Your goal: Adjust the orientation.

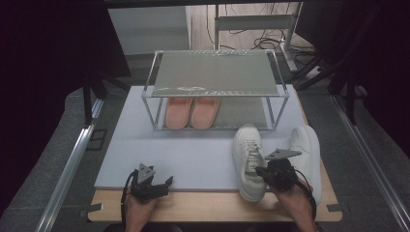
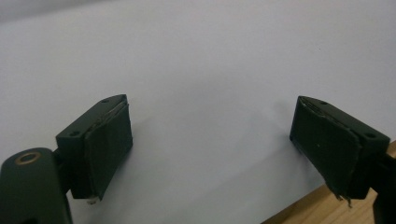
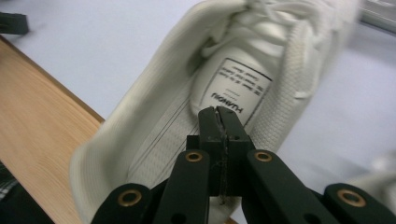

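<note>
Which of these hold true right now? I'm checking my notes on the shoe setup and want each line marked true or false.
1. A pink pair of shoes sits on the lower level of the rack. True.
2. The right gripper has its fingers spread wide apart. False: they are shut together, inside the opening of the left white sneaker.
3. The left gripper is open with nothing between its fingers. True.
4. Both white sneakers stand on top of the rack. False: the left one and the right white sneaker lie on the table in front of it.
</note>
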The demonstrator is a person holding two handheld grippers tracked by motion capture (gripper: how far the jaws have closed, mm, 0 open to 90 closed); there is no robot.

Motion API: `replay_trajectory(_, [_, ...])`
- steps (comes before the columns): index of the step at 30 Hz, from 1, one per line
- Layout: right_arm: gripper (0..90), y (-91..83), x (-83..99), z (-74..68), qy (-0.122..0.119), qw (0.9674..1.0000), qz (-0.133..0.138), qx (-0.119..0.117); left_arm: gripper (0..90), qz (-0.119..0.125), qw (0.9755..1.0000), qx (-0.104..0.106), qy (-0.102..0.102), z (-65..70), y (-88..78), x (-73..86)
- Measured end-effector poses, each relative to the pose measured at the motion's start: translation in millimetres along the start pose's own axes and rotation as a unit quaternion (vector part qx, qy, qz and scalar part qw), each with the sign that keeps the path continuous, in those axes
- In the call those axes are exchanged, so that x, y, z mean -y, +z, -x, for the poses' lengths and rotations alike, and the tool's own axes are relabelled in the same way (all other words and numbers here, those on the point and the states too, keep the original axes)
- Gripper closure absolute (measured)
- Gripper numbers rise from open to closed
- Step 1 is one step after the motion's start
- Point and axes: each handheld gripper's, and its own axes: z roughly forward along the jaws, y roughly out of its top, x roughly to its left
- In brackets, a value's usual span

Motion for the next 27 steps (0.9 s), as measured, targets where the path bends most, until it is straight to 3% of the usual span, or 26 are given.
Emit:
replay_trajectory(5, [89.5, -14.9, -2.4, 7.1, 0.013, 0.9998, 0.011, -0.003, 12.5, 0.0, 1.0, 0.0, 0.0, 0.0, 0.0, 0.0])
replay_trajectory(12, [89.4, -33.8, -16.6, 24.6, 0.03, 0.9989, 0.03, 0.019, 12.5, 0.0, 1.0, 0.0, 0.0, -0.1, 0.0, -0.1])
replay_trajectory(18, [89.5, -14.1, -26.6, 39.2, 0.043, 0.9984, 0.014, 0.034, 12.5, 0.0, 1.0, 0.0, 0.0, -0.1, 0.0, 0.0])
replay_trajectory(22, [89.5, 3.8, -29.0, 42.2, 0.048, 0.998, 0.001, 0.042, 12.5, 0.0, 1.0, 0.0, 0.0, -0.1, 0.0, 0.0])
replay_trajectory(27, [89.5, 11.6, -35.3, 45.7, 0.054, 0.9973, -0.011, 0.05, 12.5, 0.0, 1.0, 0.0, 0.0, 0.0, 0.0, 0.0])
